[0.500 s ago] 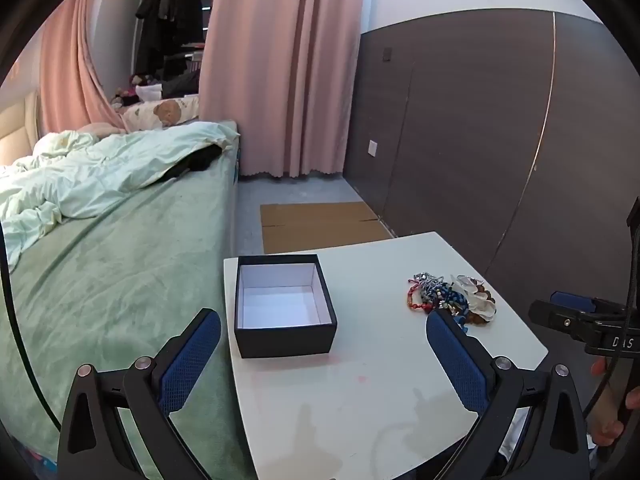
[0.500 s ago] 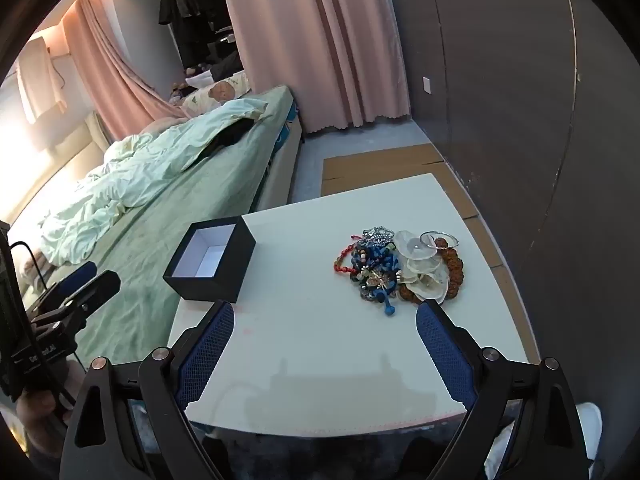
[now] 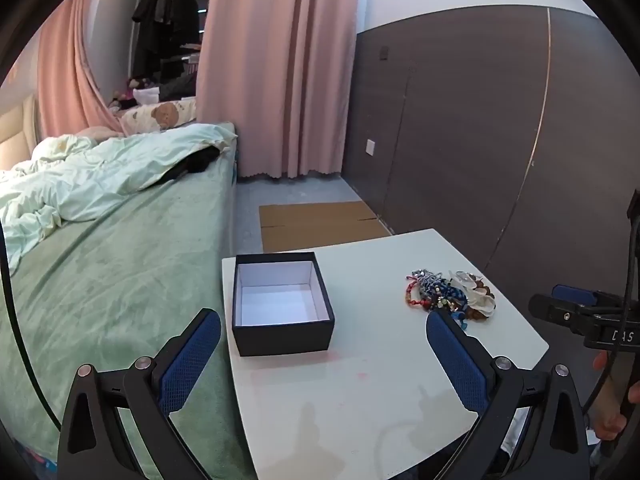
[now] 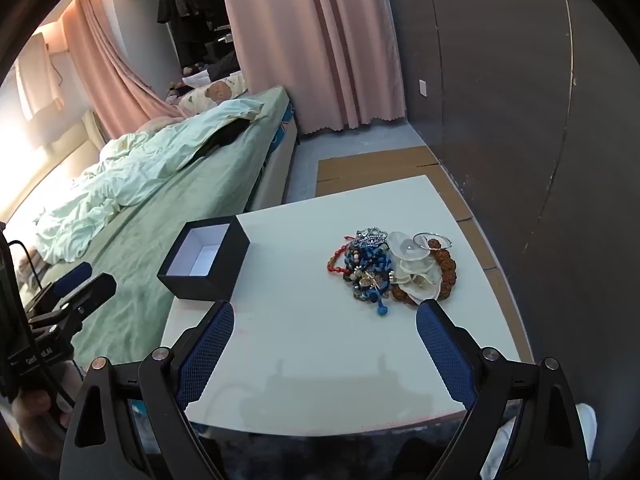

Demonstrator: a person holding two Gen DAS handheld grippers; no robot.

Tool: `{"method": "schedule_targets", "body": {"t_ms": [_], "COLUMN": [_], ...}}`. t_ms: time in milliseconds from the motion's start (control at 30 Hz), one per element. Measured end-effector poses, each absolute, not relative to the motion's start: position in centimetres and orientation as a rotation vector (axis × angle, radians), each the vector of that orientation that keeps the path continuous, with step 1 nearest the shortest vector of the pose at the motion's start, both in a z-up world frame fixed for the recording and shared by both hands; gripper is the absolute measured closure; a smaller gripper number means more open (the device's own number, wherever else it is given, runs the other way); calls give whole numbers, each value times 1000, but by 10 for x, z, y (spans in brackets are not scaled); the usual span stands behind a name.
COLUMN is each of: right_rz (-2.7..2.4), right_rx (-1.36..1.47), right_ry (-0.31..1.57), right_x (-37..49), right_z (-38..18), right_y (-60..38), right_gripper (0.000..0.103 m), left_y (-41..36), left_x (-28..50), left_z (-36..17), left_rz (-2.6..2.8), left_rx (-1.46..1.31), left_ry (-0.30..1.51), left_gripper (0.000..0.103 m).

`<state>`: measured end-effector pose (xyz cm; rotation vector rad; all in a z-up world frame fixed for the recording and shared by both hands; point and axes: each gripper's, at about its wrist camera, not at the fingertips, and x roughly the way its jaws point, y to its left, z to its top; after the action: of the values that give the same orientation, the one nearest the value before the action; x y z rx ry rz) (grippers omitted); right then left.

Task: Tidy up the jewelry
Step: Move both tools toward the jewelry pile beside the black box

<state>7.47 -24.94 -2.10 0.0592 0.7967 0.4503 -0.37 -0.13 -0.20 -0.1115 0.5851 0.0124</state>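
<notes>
Little is changing from half a second ago: both grippers are hovering over the near edge of the table (image 4: 304, 360) as before, and nothing is yet picked up. The left gripper (image 3: 323, 356) is facing the empty box (image 3: 282, 306), jaws wide and empty. The right gripper (image 4: 325, 346) is aiming at the jewelry (image 4: 394, 270), heaped right of the box and well apart from it, jaws likewise spread. Sorting is probably just starting.
</notes>
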Motion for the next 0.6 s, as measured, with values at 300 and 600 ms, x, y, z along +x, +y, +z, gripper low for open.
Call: {"method": "schedule_targets", "body": {"t_ms": [300,600], "right_rz": [450,446], "right_rx": [53,50], "right_ry": [791,790], "right_x": [76,74], "right_z": [-20,-20], "right_y": [-249,-251], "right_gripper": [10,10], "left_y": [-8,-13], "left_x": [-5,-5], "left_z": [-4,-7], "left_rz": [-15,-45], "left_rx": [-110,-107], "left_ry": [588,598], "left_gripper": [0,0]}}
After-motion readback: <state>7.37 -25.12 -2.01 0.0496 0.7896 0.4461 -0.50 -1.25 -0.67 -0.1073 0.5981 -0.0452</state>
